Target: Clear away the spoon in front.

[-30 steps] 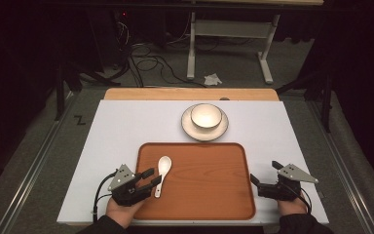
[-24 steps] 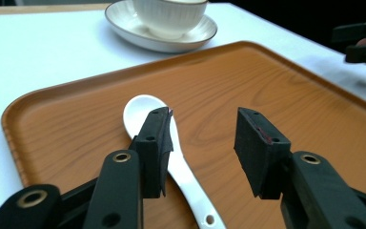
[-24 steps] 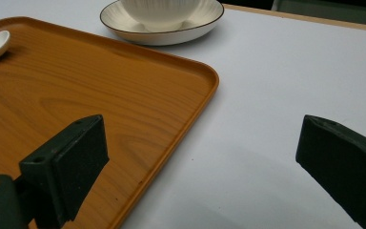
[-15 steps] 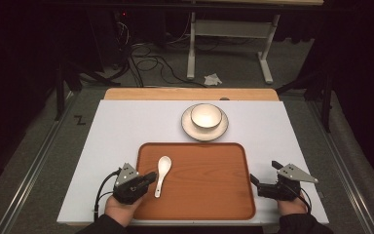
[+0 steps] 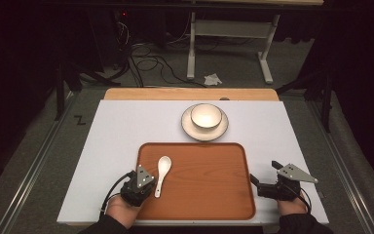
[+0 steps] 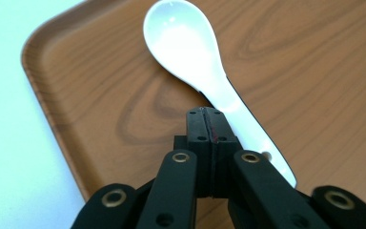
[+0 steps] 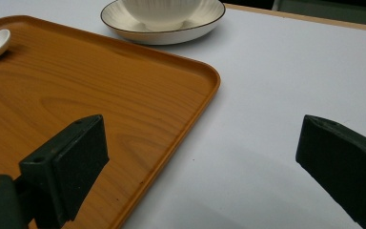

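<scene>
White table [image 5: 126, 131] carries no readable brand or label; a black "Z" mark [image 5: 80, 120] sits on the floor left of it. Wood-grain tray [image 5: 209, 180] lies at the near middle of the table, no print on it. Beyond the tray's far edge a plate [image 5: 189, 127] holds a white bowl [image 5: 206, 116], both plain apart from the plate's dark rim line. Left gripper [image 5: 143, 185] is held low at the tray's near-left corner, hand [image 5: 121, 212] coming in from the bottom edge, jaws pointing up-right toward the spoon; jaws pressed flat together, nothing between them. In the left gripper view the closed tips [image 6: 205, 126] sit just beside the spoon's handle, on its left, overlapping its edge in the picture; whether they touch it I cannot tell. Spoon [image 5: 161, 173] lies on the tray's left part, bowl end away from the person, handle end toward the near edge, hollow side up. Right gripper [image 5: 263, 181] rests on the table just off the tray's right edge, jaws spread wide, pointing left toward the tray, empty; in the right gripper view the pads [image 7: 71, 162] straddle the tray's corner and bare table. Versus a second ago: left jaws were apart around the spoon handle area, now shut; spoon, bowl, plate, tray unchanged; right gripper same place.
</scene>
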Available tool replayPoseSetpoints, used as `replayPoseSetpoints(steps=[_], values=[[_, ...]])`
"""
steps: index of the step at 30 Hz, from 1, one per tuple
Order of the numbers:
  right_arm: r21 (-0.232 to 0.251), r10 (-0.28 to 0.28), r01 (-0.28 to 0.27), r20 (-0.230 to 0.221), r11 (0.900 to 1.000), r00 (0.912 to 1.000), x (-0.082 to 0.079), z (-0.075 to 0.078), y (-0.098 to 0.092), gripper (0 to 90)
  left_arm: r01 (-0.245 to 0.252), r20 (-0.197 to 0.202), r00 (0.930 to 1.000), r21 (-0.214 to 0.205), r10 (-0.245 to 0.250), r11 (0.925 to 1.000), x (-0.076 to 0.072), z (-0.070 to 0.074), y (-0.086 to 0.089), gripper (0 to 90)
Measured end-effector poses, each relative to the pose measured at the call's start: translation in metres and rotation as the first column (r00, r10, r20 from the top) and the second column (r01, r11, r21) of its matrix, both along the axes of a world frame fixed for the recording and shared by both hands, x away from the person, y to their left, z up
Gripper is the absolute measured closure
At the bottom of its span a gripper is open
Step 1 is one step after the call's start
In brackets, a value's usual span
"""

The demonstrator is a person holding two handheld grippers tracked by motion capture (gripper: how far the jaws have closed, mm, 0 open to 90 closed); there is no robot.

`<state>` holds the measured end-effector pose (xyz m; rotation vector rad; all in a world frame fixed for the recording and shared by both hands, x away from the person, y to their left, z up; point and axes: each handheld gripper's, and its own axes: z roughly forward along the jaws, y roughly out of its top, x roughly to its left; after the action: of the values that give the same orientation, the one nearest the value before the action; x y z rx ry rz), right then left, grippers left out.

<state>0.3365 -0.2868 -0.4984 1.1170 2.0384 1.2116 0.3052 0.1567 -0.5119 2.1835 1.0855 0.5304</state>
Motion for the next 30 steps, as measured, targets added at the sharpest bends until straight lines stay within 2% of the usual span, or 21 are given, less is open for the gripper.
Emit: replayPoseSetpoints(steps=[9, 13, 18, 23, 25, 26, 27, 29, 30], values=[[0.002, 0.000, 0.000, 0.003, 1.0000, 1.0000, 0.000, 0.000, -0.001, 4.1, 0.019, -0.027, 0.9995, 0.003, -0.019, 0.9998, -0.003, -0.001, -0.003, 90.0], [0.004, -0.001, 0.001, 0.000, 1.0000, 1.0000, -0.001, 0.001, 0.000, 4.1, 0.036, -0.034, 0.9988, -0.010, -0.036, 0.9993, -0.004, -0.001, -0.006, 90.0], [0.002, -0.001, 0.001, 0.000, 1.0000, 1.0000, 0.000, 0.000, 0.000, 4.1, 0.054, -0.035, 0.9979, -0.017, -0.054, 0.9984, -0.006, -0.001, -0.010, 90.0], [0.003, -0.002, 0.002, -0.001, 1.0000, 1.0000, 0.000, 0.000, 0.000, 4.1, 0.045, -0.028, 0.9985, -0.021, -0.046, 0.9988, -0.005, 0.000, -0.009, 90.0], [0.002, -0.004, 0.004, -0.004, 1.0000, 1.0000, 0.000, 0.000, 0.000, 4.1, 0.013, -0.018, 0.9997, -0.069, -0.014, 0.9975, -0.003, 0.004, 0.001, 89.8], [0.002, -0.004, 0.004, -0.004, 1.0000, 1.0000, 0.000, 0.000, 0.000, 4.1, 0.013, -0.018, 0.9997, -0.069, -0.014, 0.9975, -0.003, 0.004, 0.001, 89.3], [0.003, -0.008, 0.008, -0.005, 1.0000, 1.0000, -0.001, -0.001, 0.000, 4.1, 0.000, -0.013, 0.9999, -0.097, -0.001, 0.9953, -0.002, 0.006, 0.005, 89.3], [0.005, -0.011, 0.011, -0.008, 0.9999, 0.9999, 0.000, -0.001, -0.001, 4.1, -0.014, 0.002, 0.9999, -0.143, 0.014, 0.9896, -0.002, 0.010, 0.015, 82.8], [0.011, -0.018, 0.018, -0.010, 0.9998, 0.9998, 0.000, -0.001, -0.002, 4.1, -0.017, 0.014, 0.9997, -0.148, 0.020, 0.9889, -0.003, 0.012, 0.019, 80.5]])
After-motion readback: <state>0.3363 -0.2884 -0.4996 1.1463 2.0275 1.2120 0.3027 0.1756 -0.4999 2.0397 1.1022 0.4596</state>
